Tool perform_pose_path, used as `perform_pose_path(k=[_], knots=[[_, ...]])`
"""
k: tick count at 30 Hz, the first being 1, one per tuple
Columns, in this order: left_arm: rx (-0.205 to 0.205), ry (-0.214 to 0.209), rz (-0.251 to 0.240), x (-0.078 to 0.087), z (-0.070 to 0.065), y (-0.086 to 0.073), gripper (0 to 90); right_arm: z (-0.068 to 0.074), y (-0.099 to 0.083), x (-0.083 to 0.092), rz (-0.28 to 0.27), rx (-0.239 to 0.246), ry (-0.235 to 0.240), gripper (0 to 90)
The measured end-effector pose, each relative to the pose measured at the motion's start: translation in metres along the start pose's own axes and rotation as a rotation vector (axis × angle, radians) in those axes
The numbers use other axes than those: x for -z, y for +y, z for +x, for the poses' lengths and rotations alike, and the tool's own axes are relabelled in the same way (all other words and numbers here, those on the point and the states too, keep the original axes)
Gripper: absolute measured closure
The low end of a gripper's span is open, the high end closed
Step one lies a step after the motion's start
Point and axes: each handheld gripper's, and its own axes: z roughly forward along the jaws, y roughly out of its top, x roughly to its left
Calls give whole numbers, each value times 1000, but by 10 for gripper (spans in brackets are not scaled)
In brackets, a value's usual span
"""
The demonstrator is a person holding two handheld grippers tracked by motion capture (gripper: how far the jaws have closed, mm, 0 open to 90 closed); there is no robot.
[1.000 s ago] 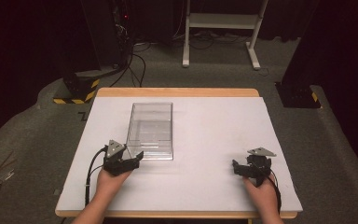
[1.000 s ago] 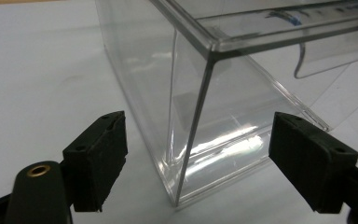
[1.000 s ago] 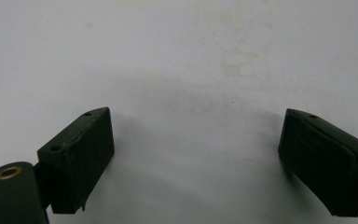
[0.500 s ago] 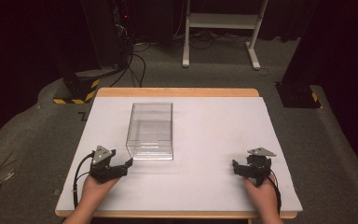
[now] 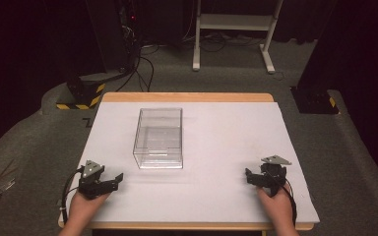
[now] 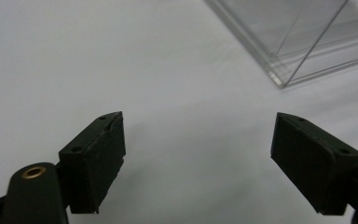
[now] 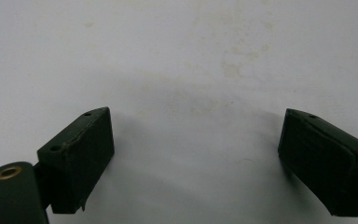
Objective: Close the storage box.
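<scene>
- Left gripper (image 5: 119,178) sits on the white surface (image 5: 216,147), fingers (image 6: 95,161) wide and empty, clear box (image 5: 159,138) near.
- Right gripper (image 5: 248,174): fingers (image 7: 77,158) wide, empty, well apart from the box.

I see a clear plastic box (image 5: 158,138) with glossy, see-through walls on my table (image 5: 226,128), whose matt white top has faint brownish stains and a bare wood edge. My left gripper (image 6: 198,161) and right gripper (image 7: 196,163) have matt black plastic jaws, each with a brass-coloured eyelet, and the floor (image 5: 39,132) looks like rough grey carpet.
</scene>
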Motion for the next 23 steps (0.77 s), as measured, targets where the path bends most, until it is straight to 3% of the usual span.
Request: perform_pose_path(k=[6,23], knots=[[-45,27,50,-6,-4,-2,170,0,0,0,0,0,0,103],[-34,9,52,-7,-2,-2,176,0,0,0,-1,1,-1,103]])
